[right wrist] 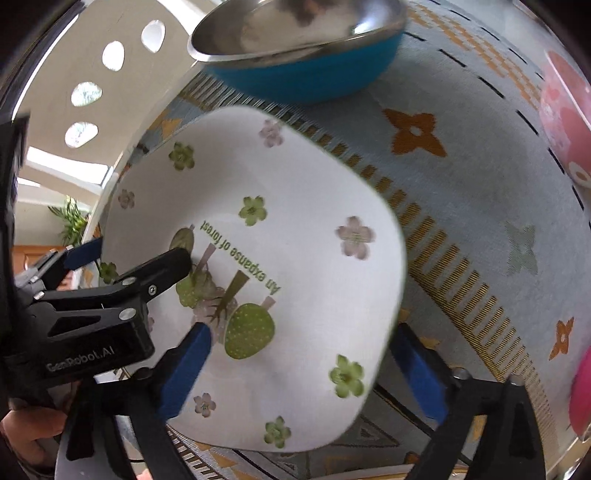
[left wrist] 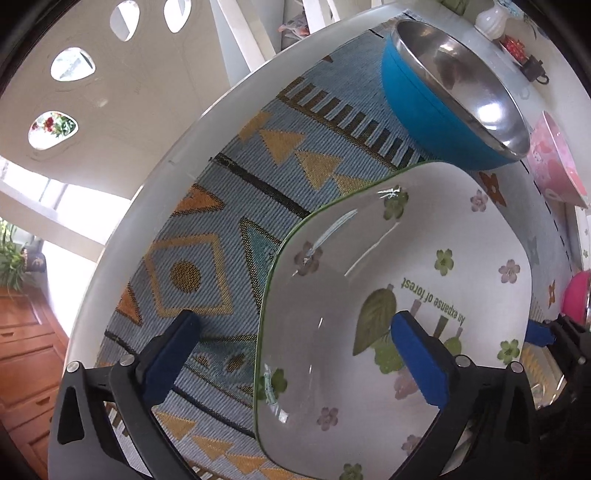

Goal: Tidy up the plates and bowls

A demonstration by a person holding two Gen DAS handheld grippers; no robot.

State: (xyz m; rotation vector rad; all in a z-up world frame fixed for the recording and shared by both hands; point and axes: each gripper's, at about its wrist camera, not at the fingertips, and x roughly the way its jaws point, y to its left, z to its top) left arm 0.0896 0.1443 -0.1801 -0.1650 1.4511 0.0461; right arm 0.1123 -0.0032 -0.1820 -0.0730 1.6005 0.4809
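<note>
A white square plate (left wrist: 424, 258) with flower prints and green lettering lies on the patterned table runner (left wrist: 229, 206). My left gripper (left wrist: 293, 321) points down over the plate's left rim and stands open: one pad is over the plate, the other over the runner, and neither presses. My right gripper (right wrist: 301, 332) is open too, straddling the plate's (right wrist: 295, 221) right edge without pressing it. In the right wrist view my left gripper (right wrist: 138, 253) shows at the plate's far side. A blue bowl (left wrist: 424, 110) with a steel inside sits just beyond the plate; the right wrist view shows the same bowl (right wrist: 306, 74).
The round white table's rim (left wrist: 155, 177) curves close past the plate's left side. A pink flowered dish (left wrist: 554, 162) and a pink bowl (left wrist: 578, 295) sit to the right. A white vase (left wrist: 491, 18) and small trinkets stand at the far edge. Wooden drawers (left wrist: 26, 343) are beyond the table.
</note>
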